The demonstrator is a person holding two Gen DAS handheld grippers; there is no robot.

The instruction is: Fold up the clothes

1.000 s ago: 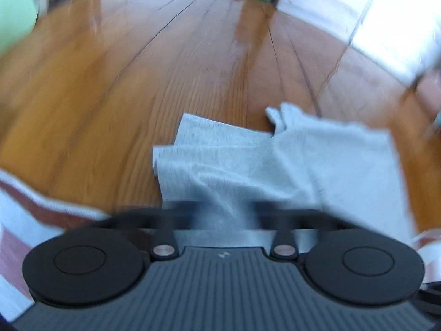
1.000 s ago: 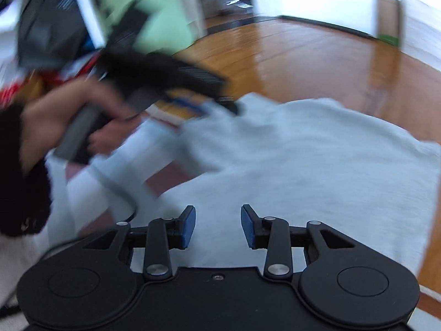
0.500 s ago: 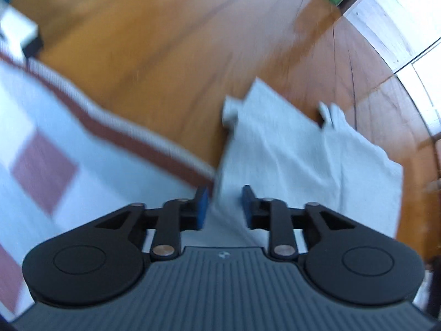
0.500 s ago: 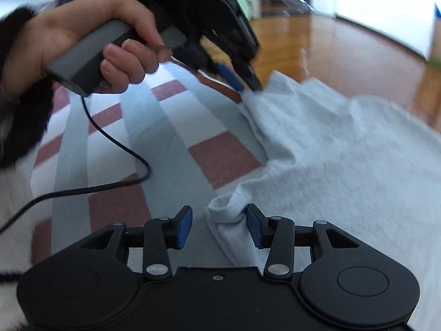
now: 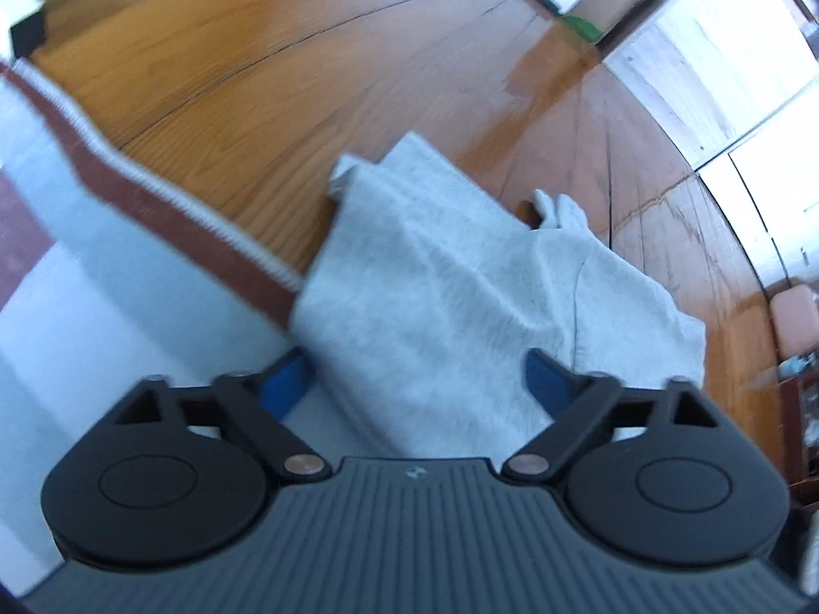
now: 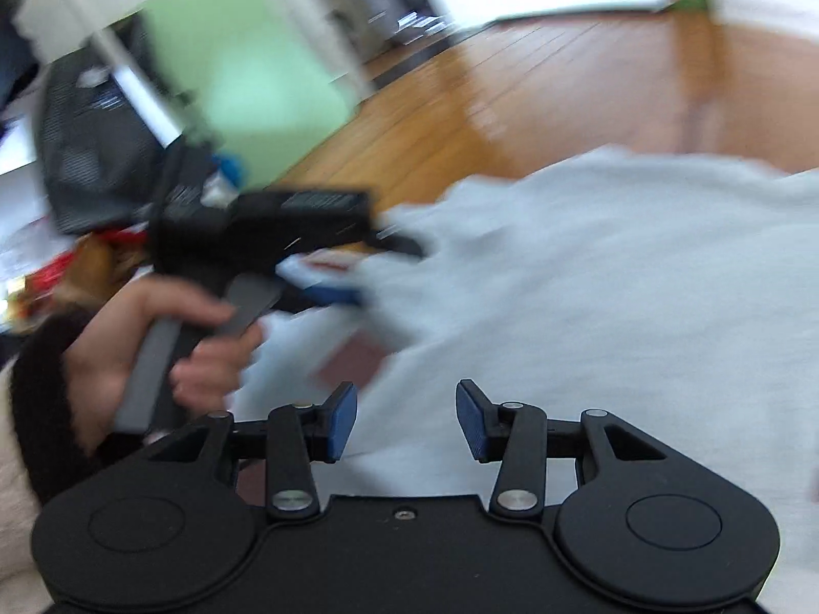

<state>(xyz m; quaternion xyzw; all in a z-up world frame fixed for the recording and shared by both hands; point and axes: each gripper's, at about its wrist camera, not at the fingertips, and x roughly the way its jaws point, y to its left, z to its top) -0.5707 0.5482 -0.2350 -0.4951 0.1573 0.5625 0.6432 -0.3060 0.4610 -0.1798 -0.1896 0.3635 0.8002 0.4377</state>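
Left gripper [image 5: 414, 378]: jaws spread wide, blue pads at 9 and 3 o'clock of the opening, nothing clamped. The near end of the grey garment [image 5: 460, 276] lies between and under the pads; whether either pad touches the cloth cannot be told.

Garment, left wrist view: light grey knit, lying loosely creased, running from the jaws toward 1 o'clock. Its near part rests on the rug [image 5: 102, 266]; its far part rests on the wooden floor [image 5: 256, 61]. Two small corners stick up at the far edge, one at 12 o'clock and one at 1 o'clock.

Rug: pale blue and white with dark red blocks and a dark red border with a white fringe; the border runs from 10 o'clock down to the garment's left edge and passes under it.

Right gripper [image 6: 407, 419]: jaws parted, blue pads apart, empty. It hangs over the garment [image 6: 614, 281], which fills the field from 12 to 4 o'clock. View is motion-blurred.

Right wrist view, 9 to 10 o'clock: a hand [image 6: 153, 337] with a dark fuzzy cuff grips the grey handle of the left gripper [image 6: 368, 276]. That gripper's tips sit at the garment's left edge; blur hides any contact.

Background, right wrist view: green panel [image 6: 240, 77] at 11 o'clock, dark mesh item and mixed clutter at 10 o'clock, details unreadable. Wooden floor at 1 o'clock.
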